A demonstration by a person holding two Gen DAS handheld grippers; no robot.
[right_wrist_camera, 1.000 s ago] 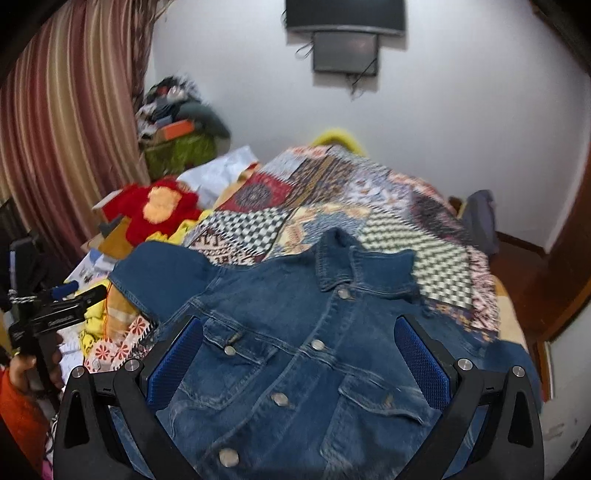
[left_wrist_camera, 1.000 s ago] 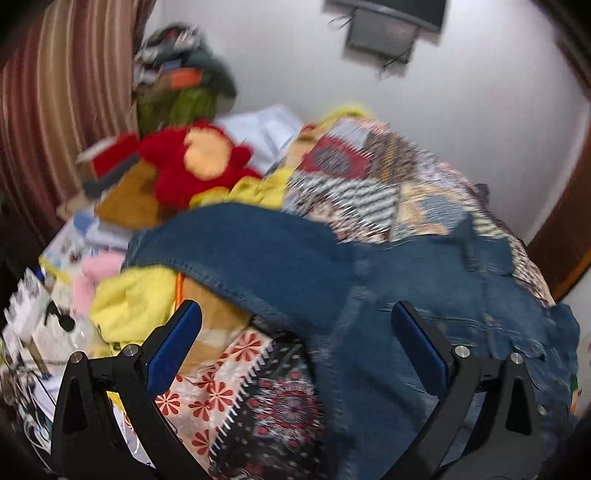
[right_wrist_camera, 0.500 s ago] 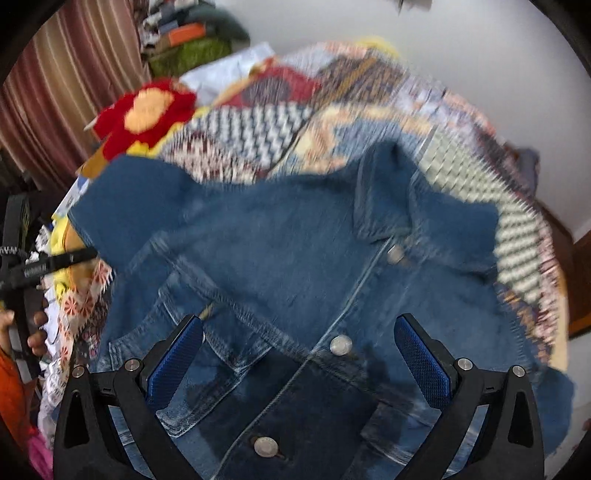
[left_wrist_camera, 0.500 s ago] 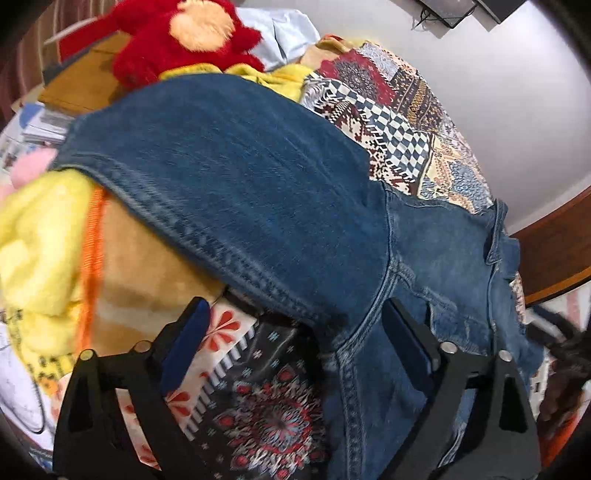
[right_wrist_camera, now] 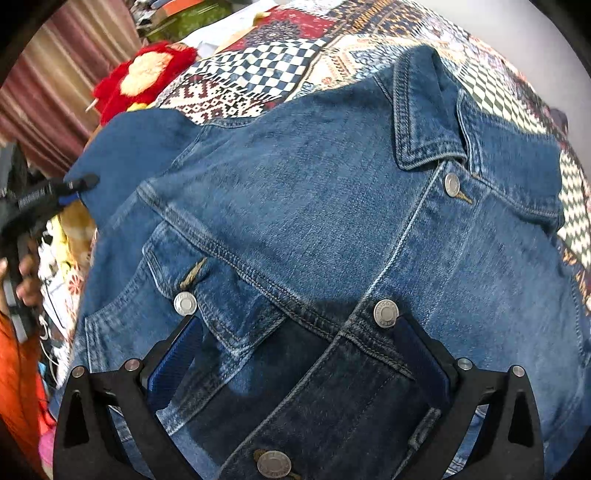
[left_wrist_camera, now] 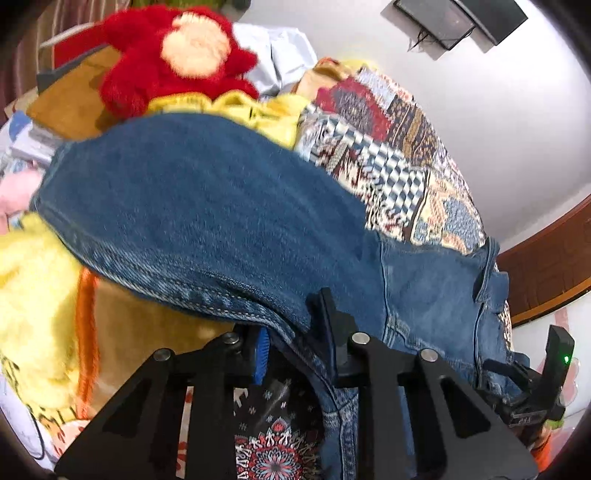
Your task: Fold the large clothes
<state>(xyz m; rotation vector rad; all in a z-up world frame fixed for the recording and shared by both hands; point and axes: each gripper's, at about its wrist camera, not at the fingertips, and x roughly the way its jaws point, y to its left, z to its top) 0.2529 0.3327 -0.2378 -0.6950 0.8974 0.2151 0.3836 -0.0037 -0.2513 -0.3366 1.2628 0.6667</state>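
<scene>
A blue denim jacket point(right_wrist_camera: 332, 206) lies front up, buttoned, on the patchwork bedspread point(right_wrist_camera: 258, 74). One sleeve point(left_wrist_camera: 207, 206) stretches out to the left over a pile of clothes. My left gripper point(left_wrist_camera: 291, 332) has its jaws closing on the lower seam of that sleeve near the armpit, with denim pinched between the pads. It also shows in the right wrist view as the left gripper point(right_wrist_camera: 75, 186) at the sleeve's edge. My right gripper point(right_wrist_camera: 299, 350) hangs wide open just over the jacket's chest, one finger by the pocket button, the other by the placket, nothing between them.
A red plush toy point(left_wrist_camera: 173, 62) and yellow cloth point(left_wrist_camera: 33, 306) lie left of the jacket. A striped curtain point(right_wrist_camera: 62, 81) hangs at the far left. A hand point(right_wrist_camera: 22, 273) and an orange sleeve point(right_wrist_camera: 18, 387) sit at the left edge. A wall-mounted screen point(left_wrist_camera: 458, 22) hangs beyond the bed.
Both grippers have dropped closer to the jacket and tilted downward. The left jaws went from wide open to nearly together on the sleeve seam. The right jaws stayed wide.
</scene>
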